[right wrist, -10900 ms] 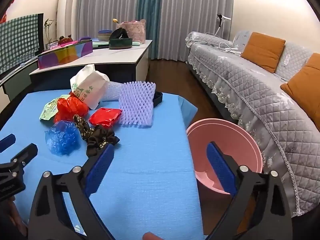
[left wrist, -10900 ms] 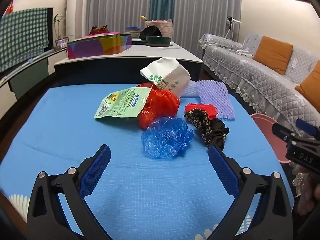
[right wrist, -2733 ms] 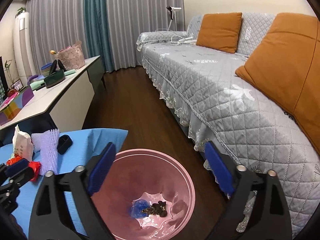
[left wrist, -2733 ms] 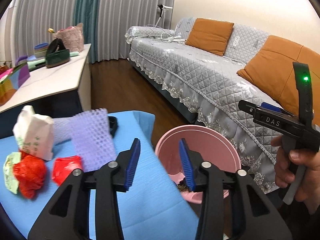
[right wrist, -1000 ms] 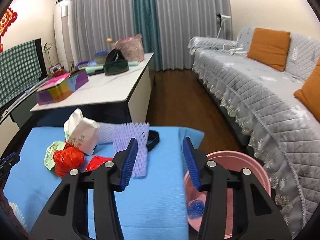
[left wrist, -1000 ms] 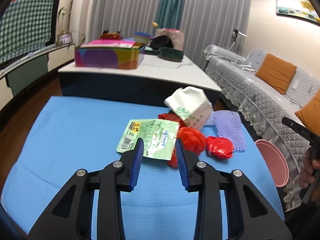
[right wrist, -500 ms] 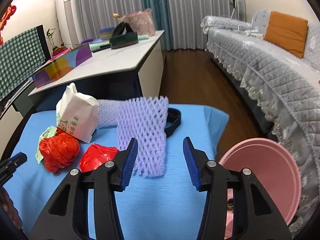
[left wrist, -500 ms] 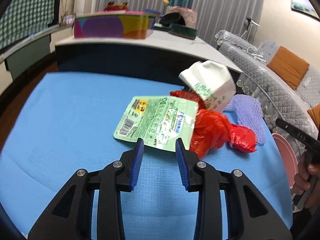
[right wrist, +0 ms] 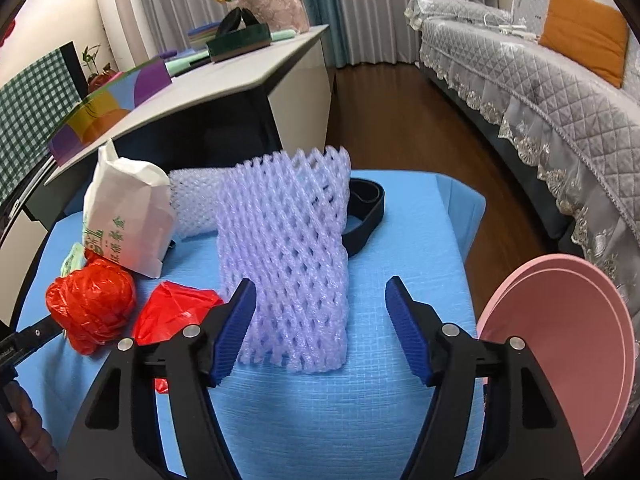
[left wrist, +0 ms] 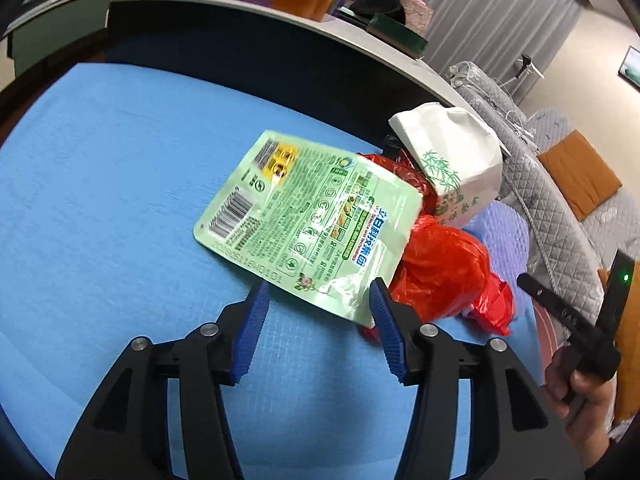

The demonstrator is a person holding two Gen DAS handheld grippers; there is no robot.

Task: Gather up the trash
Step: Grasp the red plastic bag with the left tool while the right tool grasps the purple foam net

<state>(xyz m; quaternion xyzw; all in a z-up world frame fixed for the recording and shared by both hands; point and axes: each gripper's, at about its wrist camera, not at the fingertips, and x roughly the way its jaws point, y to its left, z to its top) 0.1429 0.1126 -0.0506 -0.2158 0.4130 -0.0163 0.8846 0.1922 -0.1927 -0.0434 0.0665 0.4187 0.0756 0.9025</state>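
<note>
On the blue table (left wrist: 100,184) lies a flat green wrapper (left wrist: 308,220), its near edge just ahead of my left gripper (left wrist: 318,294). That gripper's jaws are opening, and the wrapper's near corner lies between the tips, untouched. Beside the wrapper sit a crumpled red bag (left wrist: 440,272) and a white paper bag (left wrist: 456,160). My right gripper (right wrist: 320,292) is over the near end of a purple foam net (right wrist: 288,252); its jaws are opening too, astride the net without pressing it. The pink bin (right wrist: 560,344) stands off the table's right edge.
Two red bags (right wrist: 90,308) (right wrist: 176,308), the white paper bag (right wrist: 128,216), a second foam net (right wrist: 192,204) and a black band (right wrist: 364,208) lie on the table. A white desk (right wrist: 224,76) stands behind it, and a grey sofa (right wrist: 560,92) lies to the right.
Both grippers have dropped closer to the table and spread their jaws wider. The left one has closed in on the green wrapper, the right one on the purple foam net.
</note>
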